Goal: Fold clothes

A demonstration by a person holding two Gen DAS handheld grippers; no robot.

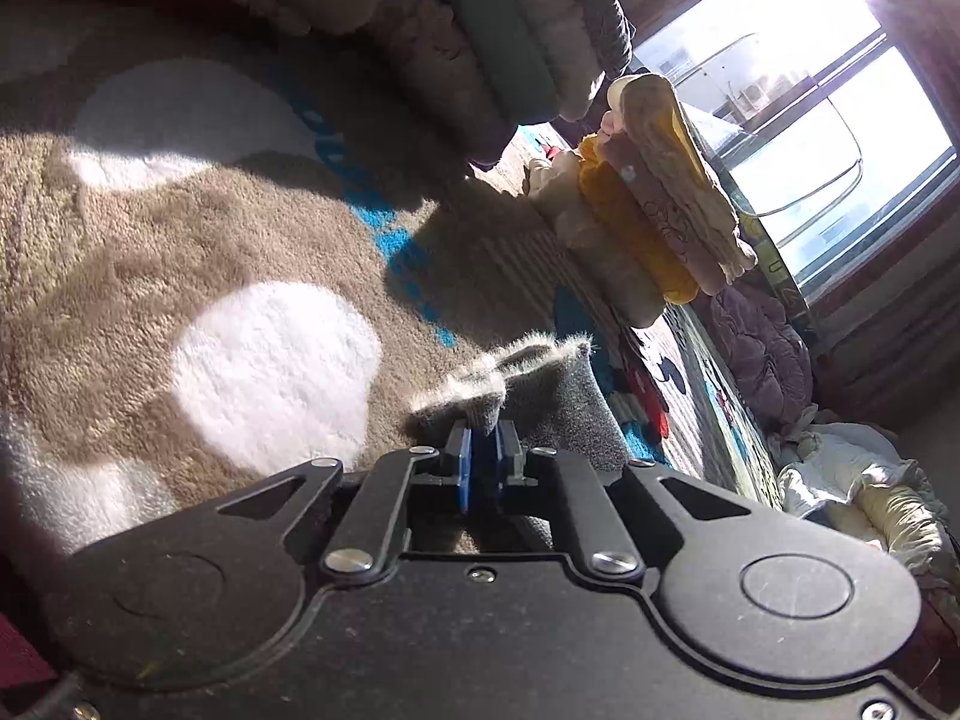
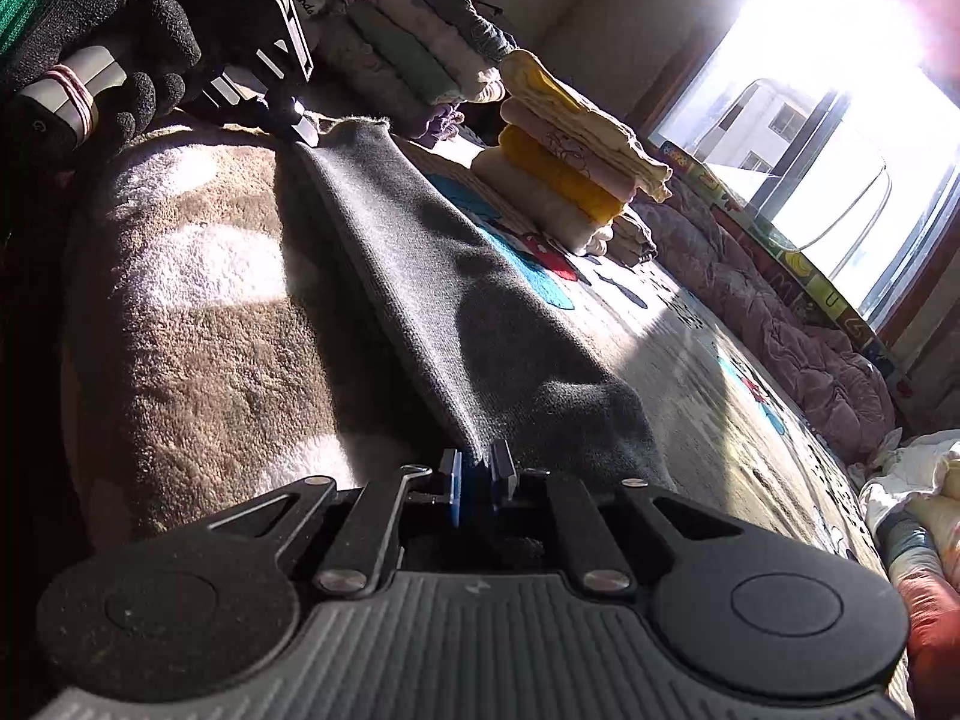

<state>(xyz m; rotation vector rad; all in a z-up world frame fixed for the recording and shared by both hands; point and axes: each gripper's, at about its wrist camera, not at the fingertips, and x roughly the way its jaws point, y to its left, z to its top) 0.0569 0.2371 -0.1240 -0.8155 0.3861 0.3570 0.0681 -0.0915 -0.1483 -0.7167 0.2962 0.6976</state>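
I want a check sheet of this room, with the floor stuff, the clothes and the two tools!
Surface: fluffy brown-and-white blanket over a cartoon-print mat.
Job's things: grey garment stretched between both tools; folded stack, yellow piece in it.
Clutter: purple quilt by the window; crumpled white bedding.
Grippers: left tool shut on the grey garment's corner; right tool pinching its other end; gloved hand holds the left tool.
Cables: nothing seen.
Surroundings: bright sunlit window.

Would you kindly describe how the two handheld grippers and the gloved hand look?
Both grippers, left gripper and right gripper, are matte black, with blue pads, silver rivets and round caps. The right body is ribbed grey. The hand wears a dark knit glove with a green cuff; pink rubber bands wrap the handle.
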